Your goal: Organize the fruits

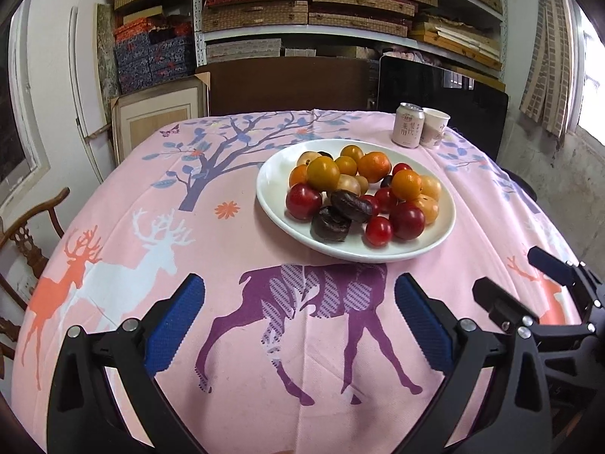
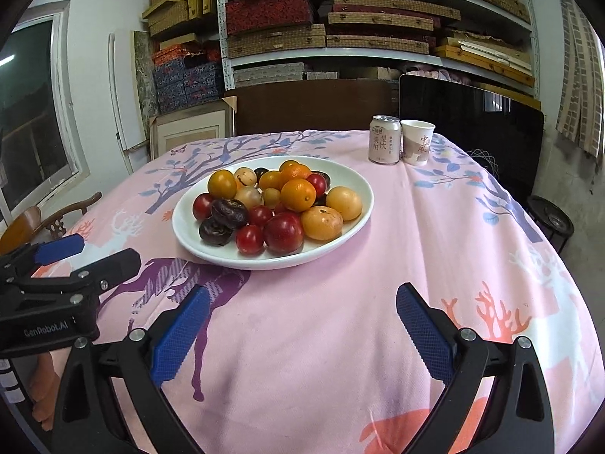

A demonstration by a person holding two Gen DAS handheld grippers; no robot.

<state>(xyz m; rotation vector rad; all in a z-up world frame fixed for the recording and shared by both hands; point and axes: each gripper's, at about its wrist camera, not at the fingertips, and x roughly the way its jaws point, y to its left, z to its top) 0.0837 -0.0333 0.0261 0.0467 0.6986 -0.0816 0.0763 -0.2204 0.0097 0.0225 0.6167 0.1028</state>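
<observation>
A white plate point(image 1: 278, 204) point(image 2: 355, 185) on the pink deer-print tablecloth holds a pile of fruits: orange ones point(image 1: 374, 166) point(image 2: 298, 195), red ones point(image 1: 303, 201) point(image 2: 283, 232), yellow ones point(image 2: 321, 222) and dark wrinkled ones point(image 1: 331, 224) point(image 2: 215, 231). My left gripper point(image 1: 300, 302) is open and empty, above the cloth in front of the plate. My right gripper point(image 2: 302, 310) is open and empty, in front of the plate and a little right of it. Each gripper also shows in the other's view: the right point(image 1: 525, 287), the left point(image 2: 83, 257).
A drink can point(image 1: 407, 125) point(image 2: 385, 139) and a paper cup point(image 1: 435, 127) point(image 2: 417, 142) stand at the table's far right. A dark screen point(image 2: 472, 128) stands behind them. A wooden chair point(image 1: 26, 234) is at the left. Shelves of boxes line the back wall.
</observation>
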